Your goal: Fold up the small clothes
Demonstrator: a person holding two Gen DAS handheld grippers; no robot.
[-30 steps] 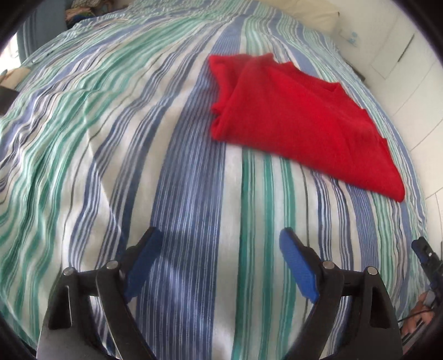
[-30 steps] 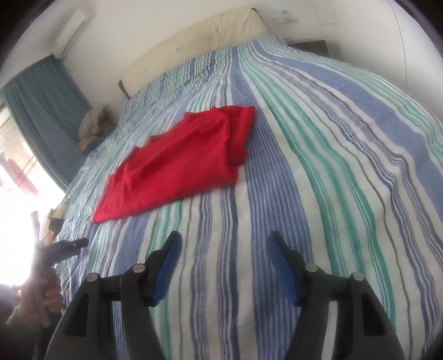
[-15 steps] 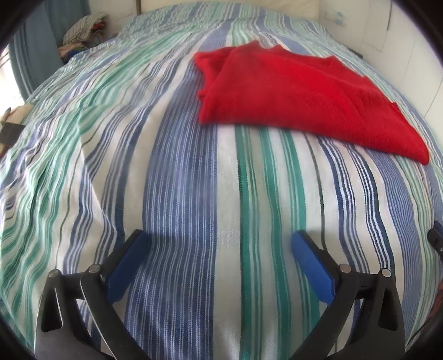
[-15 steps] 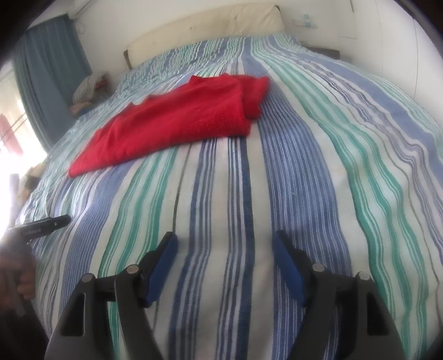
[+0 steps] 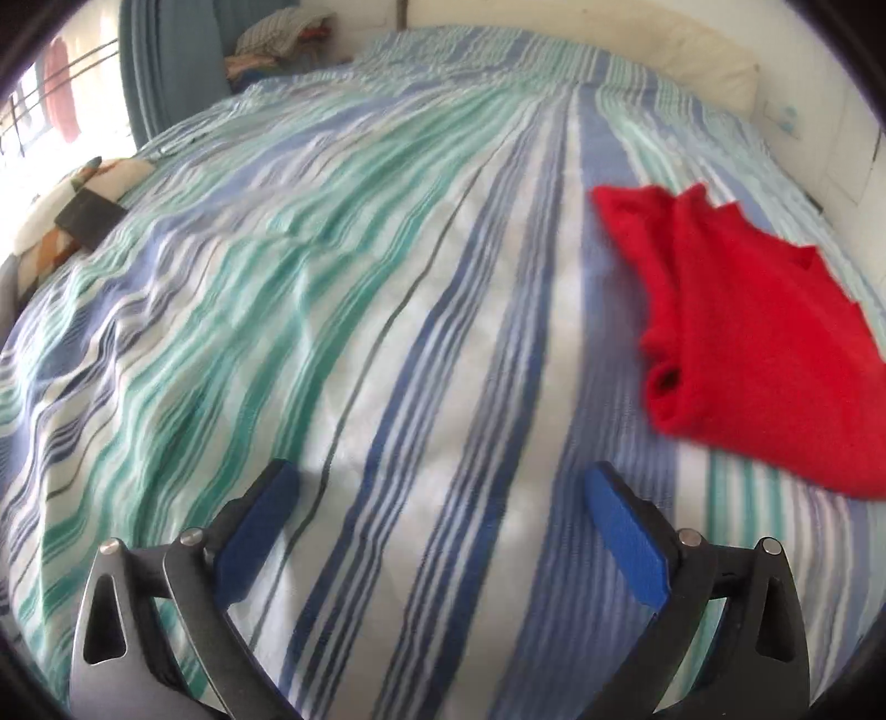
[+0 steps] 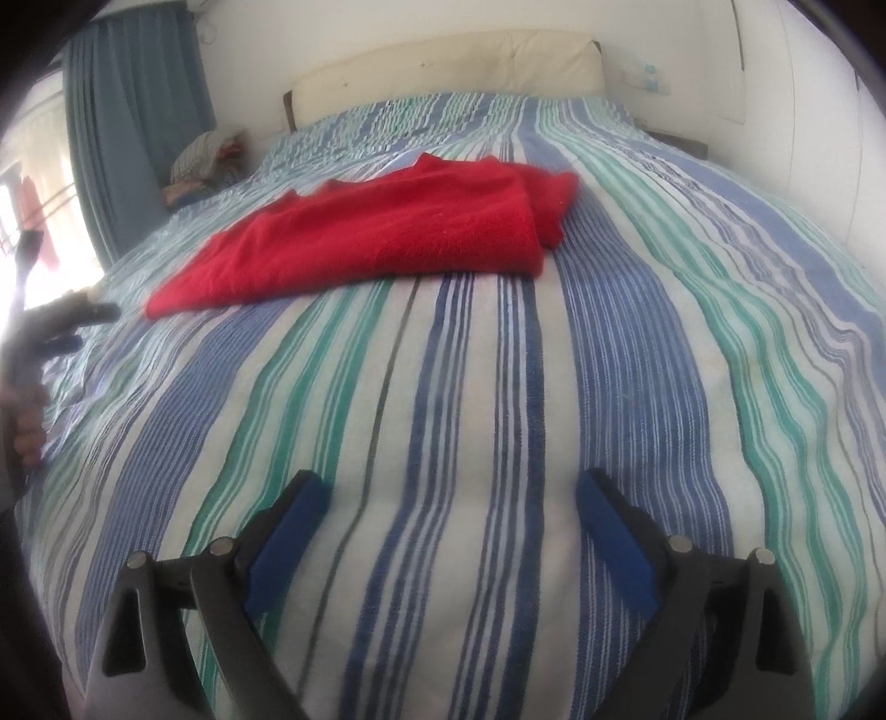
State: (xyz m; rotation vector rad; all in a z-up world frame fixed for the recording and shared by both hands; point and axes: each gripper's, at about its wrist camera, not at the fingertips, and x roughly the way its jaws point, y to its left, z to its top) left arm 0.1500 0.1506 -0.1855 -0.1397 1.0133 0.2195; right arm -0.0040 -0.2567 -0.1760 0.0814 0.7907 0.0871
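A red garment lies folded flat on the striped bedspread, off to the right in the left wrist view. In the right wrist view the same red garment lies ahead, beyond the middle of the bedspread. My left gripper stands wide open over bare cover, with nothing between its blue pads. My right gripper hangs over the stripes well short of the garment; its jaws are opening and hold nothing. At the left edge of the right wrist view a hand holds the left gripper.
A cream headboard and white walls close the far side. A blue curtain and a bright window are on the left. A pile of clothes sits beside the bed's far corner, and a dark flat object on patterned cloth at its left edge.
The left gripper swung left, so the red garment slid to the right edge of its view. The right gripper's jaws spread wider and its view levelled toward the headboard.
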